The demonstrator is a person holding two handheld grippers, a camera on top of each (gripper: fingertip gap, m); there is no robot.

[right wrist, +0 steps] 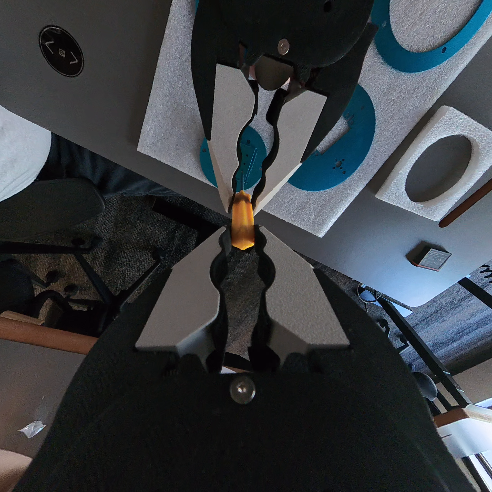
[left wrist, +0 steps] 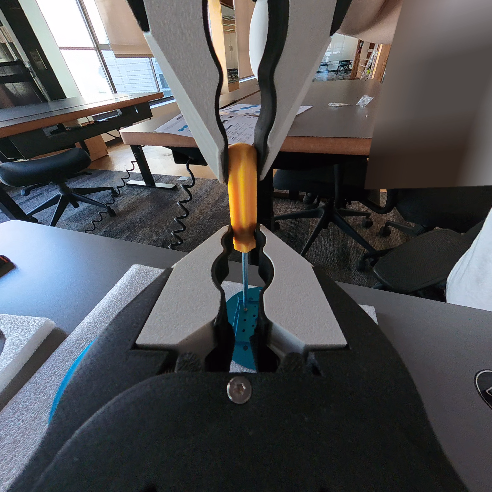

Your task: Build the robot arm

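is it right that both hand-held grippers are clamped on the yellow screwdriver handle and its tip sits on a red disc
Nearly. The left hand-held gripper and right hand-held gripper are both shut on the screwdriver handle, but the disc under its tip is blue, not red. The left wrist view shows this.

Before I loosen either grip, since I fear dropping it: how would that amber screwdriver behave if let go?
The screwdriver would probably topple: it stands upright on a thin shaft whose tip meets the blue plate. Its rounded handle looks smooth, so it may slip or roll. It seems rigid and light, pinched at both handle ends by the jaws.
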